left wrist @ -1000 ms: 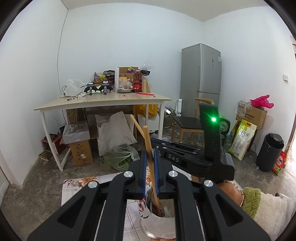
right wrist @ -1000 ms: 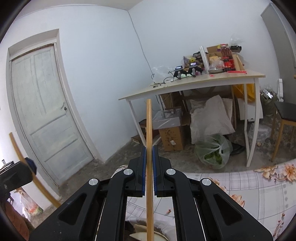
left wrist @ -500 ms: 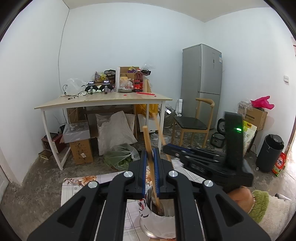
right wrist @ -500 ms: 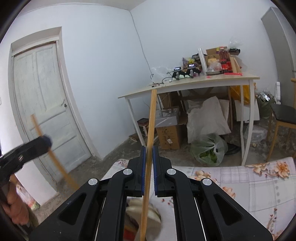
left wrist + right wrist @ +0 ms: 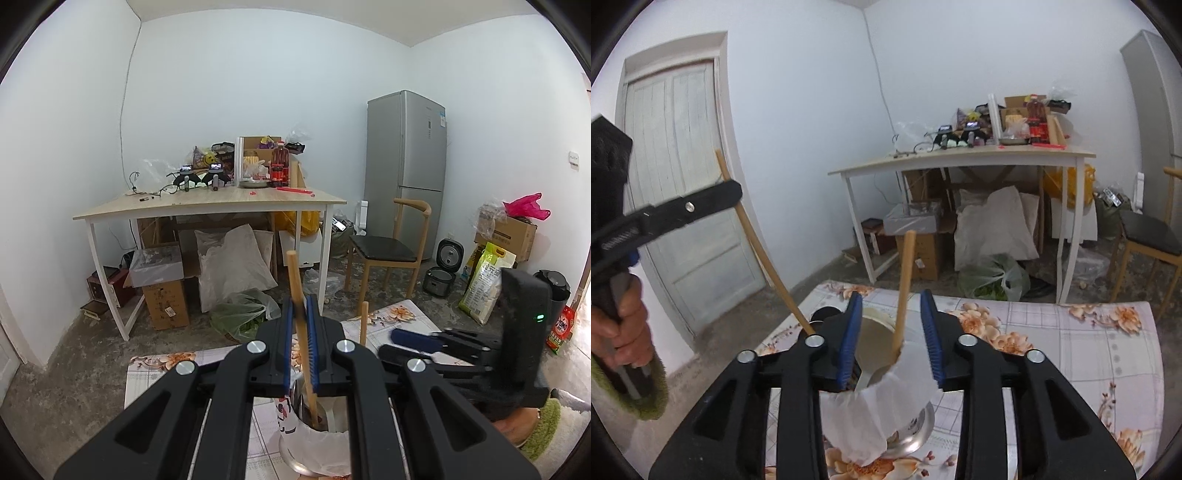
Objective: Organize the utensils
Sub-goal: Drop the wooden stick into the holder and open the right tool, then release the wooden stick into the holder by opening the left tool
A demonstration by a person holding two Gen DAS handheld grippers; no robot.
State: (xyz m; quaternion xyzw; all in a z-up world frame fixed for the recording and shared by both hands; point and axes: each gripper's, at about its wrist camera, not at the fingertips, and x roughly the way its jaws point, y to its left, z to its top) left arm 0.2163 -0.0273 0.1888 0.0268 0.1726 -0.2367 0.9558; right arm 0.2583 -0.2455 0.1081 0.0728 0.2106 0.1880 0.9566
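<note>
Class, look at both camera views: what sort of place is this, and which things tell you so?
Probably a plain home kitchen or storeroom: a silver refrigerator in the corner, a rice cooker on the bare floor, and a cluttered wooden table with boxes and sacks beneath.

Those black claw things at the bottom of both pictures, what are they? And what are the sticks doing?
They are grippers, pinching tools that a person holds, one per hand. Each carries a camera looking along its fingers, so each picture is one gripper's view. The left gripper is shut on a wooden stick whose lower end reaches into a cup lined with white paper. The cup stands on a flowery tablecloth. The right gripper has just been opening: a second stick stands between its blue pads, untouched, leaning in the cup. A hand holds the left gripper.
</note>
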